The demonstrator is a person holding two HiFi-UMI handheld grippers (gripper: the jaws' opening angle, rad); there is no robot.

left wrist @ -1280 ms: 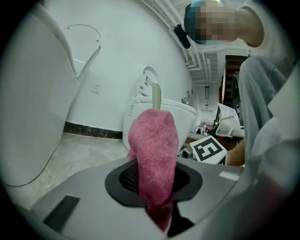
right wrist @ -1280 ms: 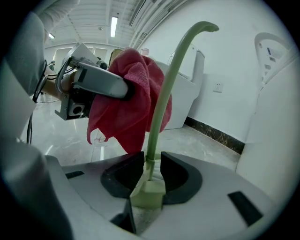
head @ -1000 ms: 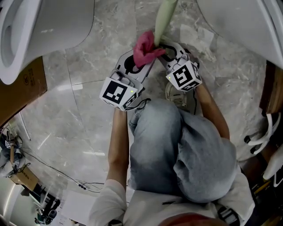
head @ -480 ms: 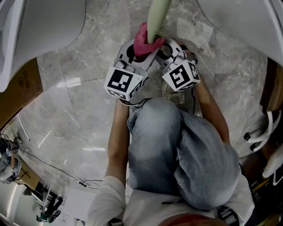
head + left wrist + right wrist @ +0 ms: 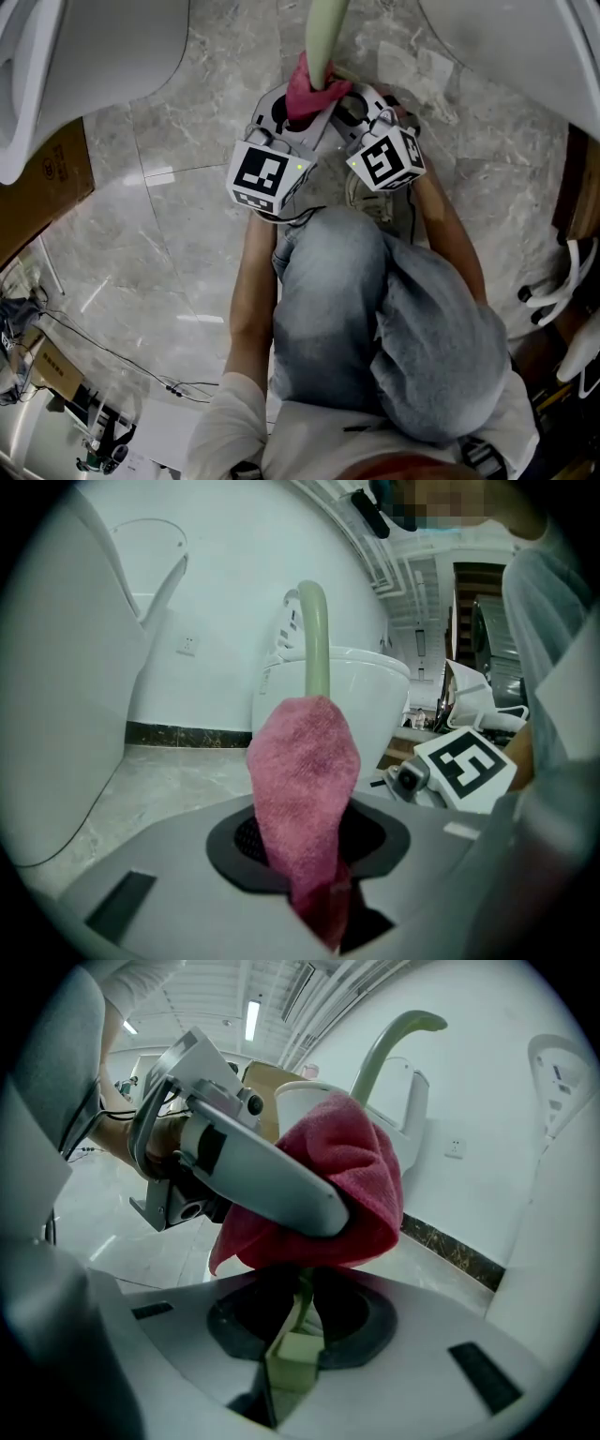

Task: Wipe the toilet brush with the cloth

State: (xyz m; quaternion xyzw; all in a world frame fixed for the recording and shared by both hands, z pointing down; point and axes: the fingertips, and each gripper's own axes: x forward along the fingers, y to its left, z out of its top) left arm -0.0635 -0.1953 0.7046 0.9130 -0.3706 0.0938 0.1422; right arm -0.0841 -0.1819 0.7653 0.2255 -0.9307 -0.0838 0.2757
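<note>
Now the left gripper (image 5: 323,921) is pinching the crimson terry cloth (image 5: 305,761) against the pale green plastic toilet brush handle (image 5: 316,639), which is standing near upright, hooked end up, its length rising away from both grippers. The right gripper (image 5: 286,1358), jaws just closing in, is clamping it just below the cloth.

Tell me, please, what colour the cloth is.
Pinkish red; the cloth shows best in the left gripper view.
</note>
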